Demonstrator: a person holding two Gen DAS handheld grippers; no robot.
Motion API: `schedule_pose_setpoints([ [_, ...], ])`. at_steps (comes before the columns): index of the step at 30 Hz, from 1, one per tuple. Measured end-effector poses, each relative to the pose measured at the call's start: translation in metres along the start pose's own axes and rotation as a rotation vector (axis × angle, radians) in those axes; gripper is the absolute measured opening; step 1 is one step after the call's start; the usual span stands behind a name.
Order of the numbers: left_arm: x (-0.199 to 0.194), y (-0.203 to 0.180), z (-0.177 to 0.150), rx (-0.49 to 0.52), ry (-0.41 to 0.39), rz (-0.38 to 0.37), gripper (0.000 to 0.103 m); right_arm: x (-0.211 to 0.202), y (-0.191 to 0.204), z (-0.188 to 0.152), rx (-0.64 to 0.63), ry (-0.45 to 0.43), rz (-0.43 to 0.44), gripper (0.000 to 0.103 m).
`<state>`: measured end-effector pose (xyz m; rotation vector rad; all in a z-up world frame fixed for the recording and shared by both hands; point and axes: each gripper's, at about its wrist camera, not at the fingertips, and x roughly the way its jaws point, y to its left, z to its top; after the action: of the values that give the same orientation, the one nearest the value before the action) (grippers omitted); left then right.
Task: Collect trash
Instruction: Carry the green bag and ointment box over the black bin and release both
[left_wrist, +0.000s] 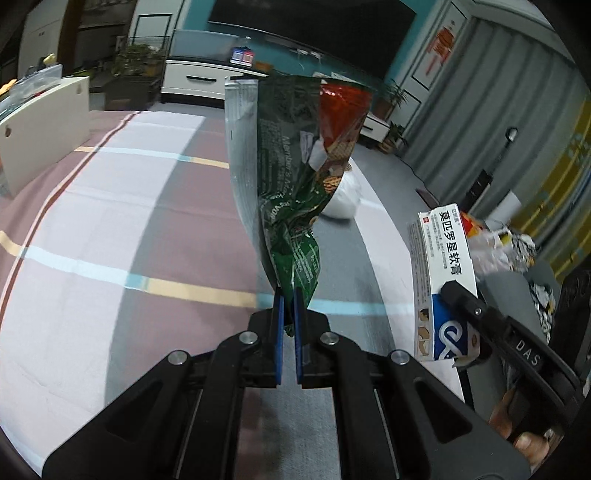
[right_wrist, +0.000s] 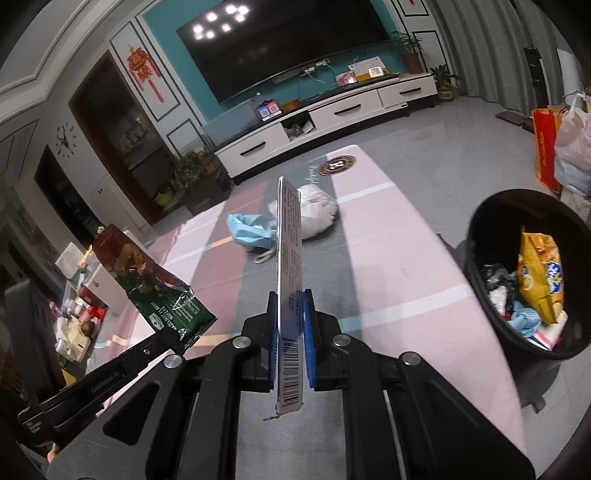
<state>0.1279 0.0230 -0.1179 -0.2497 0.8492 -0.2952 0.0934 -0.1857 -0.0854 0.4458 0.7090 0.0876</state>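
Left fingers clamp green wafer wrapper, right fingers clamp ointment box, black bin only in right view.

Support surface: a table covered by a cloth in broad pink, white and grey bands, crossed by thin blue and yellow lines; a round dark emblem is printed near its far end. Directly on the cloth, ahead of the right claw: a white tied plastic bag, and just left of it a crumpled light-blue face mask, apparently touching the bag
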Motion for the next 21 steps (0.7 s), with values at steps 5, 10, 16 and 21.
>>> schedule_pose_setpoints([
  [5,0.005,-0.021,-0.005,0.049,0.007,-0.013,0.006,-0.013,-0.019,-0.002,-0.006,-0.009,-0.040,0.013],
  [10,0.004,-0.048,-0.007,0.108,0.001,-0.039,0.006,-0.030,-0.045,0.002,0.019,-0.036,-0.069,0.013],
  [16,0.011,-0.092,-0.010,0.176,0.018,-0.064,0.006,-0.049,-0.071,0.006,0.054,-0.073,-0.094,0.013],
  [21,0.021,-0.139,-0.013,0.253,0.031,-0.088,0.006,-0.066,-0.096,0.010,0.087,-0.112,-0.129,0.013],
])
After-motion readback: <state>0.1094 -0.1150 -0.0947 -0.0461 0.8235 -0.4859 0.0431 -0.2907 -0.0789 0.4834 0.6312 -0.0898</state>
